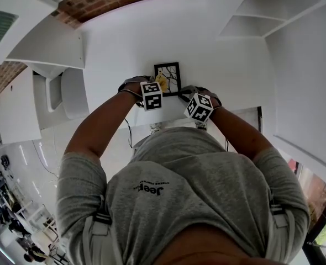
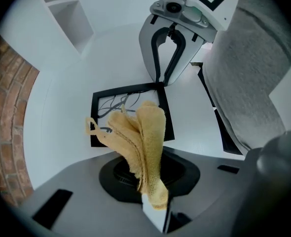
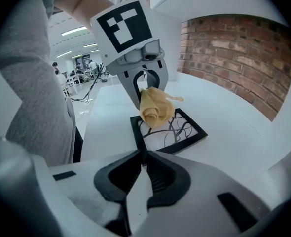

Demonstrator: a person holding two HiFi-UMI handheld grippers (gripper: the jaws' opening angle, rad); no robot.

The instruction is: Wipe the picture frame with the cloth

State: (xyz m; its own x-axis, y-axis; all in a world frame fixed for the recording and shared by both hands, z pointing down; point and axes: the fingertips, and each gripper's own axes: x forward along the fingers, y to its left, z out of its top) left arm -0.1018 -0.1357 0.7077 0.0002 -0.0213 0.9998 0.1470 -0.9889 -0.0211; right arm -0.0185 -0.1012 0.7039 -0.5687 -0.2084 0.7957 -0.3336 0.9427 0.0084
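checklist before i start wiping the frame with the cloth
1. Cloth clamped in the left gripper: ok, the jaws are closed on its lower end.
2. Picture frame steadied: ok, the right gripper has its jaws closed on the frame's near corner.
3. Frame lying flat on the white table: ok.
4. Cloth touching the frame's face: cannot tell; it is over the frame, but contact is not clear.
5. Cloth spread out to wipe: not ok, it is bunched in folds.
6. Nothing else lying on the frame: ok.
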